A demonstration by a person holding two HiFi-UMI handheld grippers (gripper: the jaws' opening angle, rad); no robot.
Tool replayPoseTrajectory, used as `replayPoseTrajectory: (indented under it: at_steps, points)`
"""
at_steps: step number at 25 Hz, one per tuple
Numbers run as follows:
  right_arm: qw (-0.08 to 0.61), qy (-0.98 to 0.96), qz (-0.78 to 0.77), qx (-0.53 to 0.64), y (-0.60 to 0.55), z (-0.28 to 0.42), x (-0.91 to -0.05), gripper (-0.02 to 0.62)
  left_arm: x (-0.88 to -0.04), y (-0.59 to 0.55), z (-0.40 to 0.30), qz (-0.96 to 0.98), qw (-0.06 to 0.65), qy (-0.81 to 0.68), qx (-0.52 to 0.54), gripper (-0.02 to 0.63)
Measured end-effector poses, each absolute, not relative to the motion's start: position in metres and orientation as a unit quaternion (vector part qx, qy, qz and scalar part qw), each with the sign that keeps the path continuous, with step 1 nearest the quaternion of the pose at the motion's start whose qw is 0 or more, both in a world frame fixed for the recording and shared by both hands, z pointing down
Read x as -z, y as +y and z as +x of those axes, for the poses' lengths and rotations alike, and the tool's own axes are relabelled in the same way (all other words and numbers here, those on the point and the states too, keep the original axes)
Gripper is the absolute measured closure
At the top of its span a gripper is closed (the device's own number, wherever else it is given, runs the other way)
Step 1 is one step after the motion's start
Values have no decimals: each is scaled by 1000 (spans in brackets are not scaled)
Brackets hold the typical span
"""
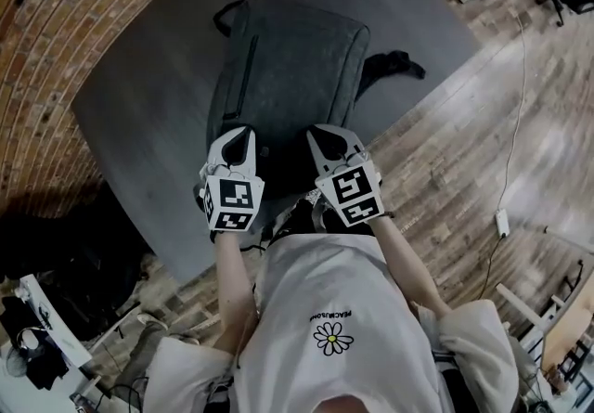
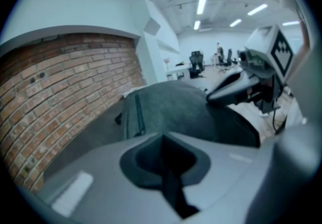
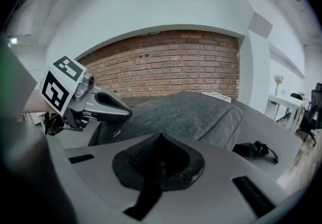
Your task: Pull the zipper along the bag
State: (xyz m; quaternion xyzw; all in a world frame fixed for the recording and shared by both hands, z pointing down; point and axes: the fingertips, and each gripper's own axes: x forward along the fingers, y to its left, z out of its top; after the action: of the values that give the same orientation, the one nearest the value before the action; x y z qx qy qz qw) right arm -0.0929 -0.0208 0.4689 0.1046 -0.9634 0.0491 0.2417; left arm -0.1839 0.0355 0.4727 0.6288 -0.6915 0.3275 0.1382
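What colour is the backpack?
The backpack is dark heathered grey; right gripper view shows it best.

The left gripper (image 2: 163, 147) has its jaws pressed together, empty. Beyond it lies the grey bag (image 2: 176, 107), its zipper (image 2: 135, 117) running along the left side. The right gripper (image 2: 215, 95) is over the bag's right part.

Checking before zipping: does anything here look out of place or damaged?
Nothing stands out. The backpack lies flat on the table, a strap trailing at its right; left gripper and right gripper are shut.
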Motion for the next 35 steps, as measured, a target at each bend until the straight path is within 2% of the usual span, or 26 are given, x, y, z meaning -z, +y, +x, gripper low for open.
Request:
replayPoseTrajectory:
  at_steps: [9,20,27,31,33,35]
  points:
    - [256,-961,104,-18,-29,-97,-475,594,-483,25,-187,621,150,-696,-328,606]
    - [258,-950,174,3,-133,-110,-478,594,-486,-78,-198,648,113,-685,-315,606]
    - [265,-944,195,13,-183,-115,-479,594,-486,-127,-201,656,114,-679,-309,606]
    - [220,-955,198,-35,-186,-109,-461,594,-459,-126,-204,645,98,-708,-269,606]
    - [175,-959,214,-61,-195,-92,-440,592,-438,-128,-194,653,77,-713,-243,606]
    - [160,-956,239,-61,-215,-70,-432,588,-426,-142,-179,675,56,-692,-248,606]
